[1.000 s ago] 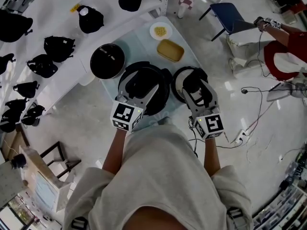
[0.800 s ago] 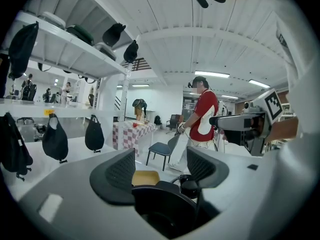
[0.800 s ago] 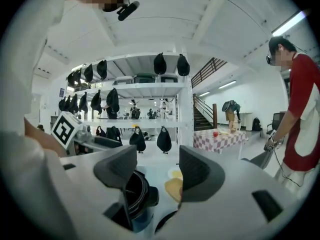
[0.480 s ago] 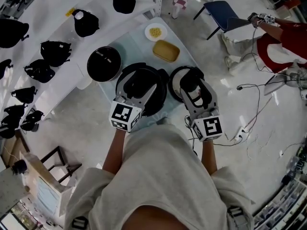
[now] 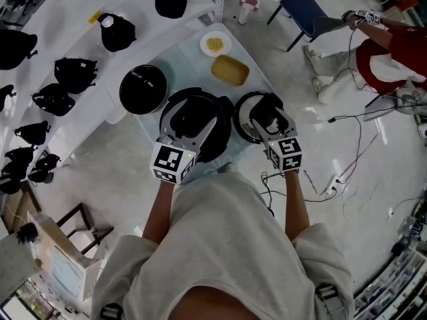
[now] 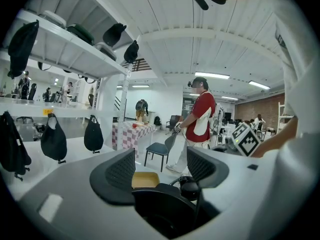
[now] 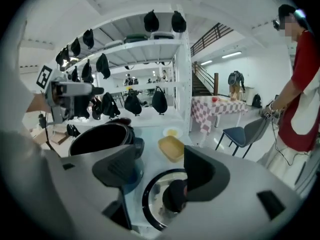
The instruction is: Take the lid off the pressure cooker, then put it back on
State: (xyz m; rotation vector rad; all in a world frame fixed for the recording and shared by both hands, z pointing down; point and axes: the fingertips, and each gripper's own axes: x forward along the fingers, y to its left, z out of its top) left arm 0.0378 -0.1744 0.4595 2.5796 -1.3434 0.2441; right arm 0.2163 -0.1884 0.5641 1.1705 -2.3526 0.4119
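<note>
Knob centring matters: your right tongs (image 7: pixel 160 171), jaws just opening and spread wide, hover over the black knob (image 7: pixel 175 196) of the round glass lid (image 5: pixel 241 127), which lies beside the black pressure cooker pot (image 5: pixel 200 92) toward the pale table's (image 5: pixel 190 64) right edge. Lower until both pads flank the knob, pinch squarely and lift level. Your left tongs (image 6: pixel 160 170) are spread at the pot's rim, gripping nothing.

We look steeply down from head height in the head view, taking in the whole table (image 5: pixel 187 62). The left gripper view sits low and close over the pressure cooker (image 6: pixel 165 209), facing nearly level across the room. The right gripper view tilts down, close on the lid (image 7: pixel 167 196). All three views share the yellow dish (image 5: pixel 230 70).
</note>
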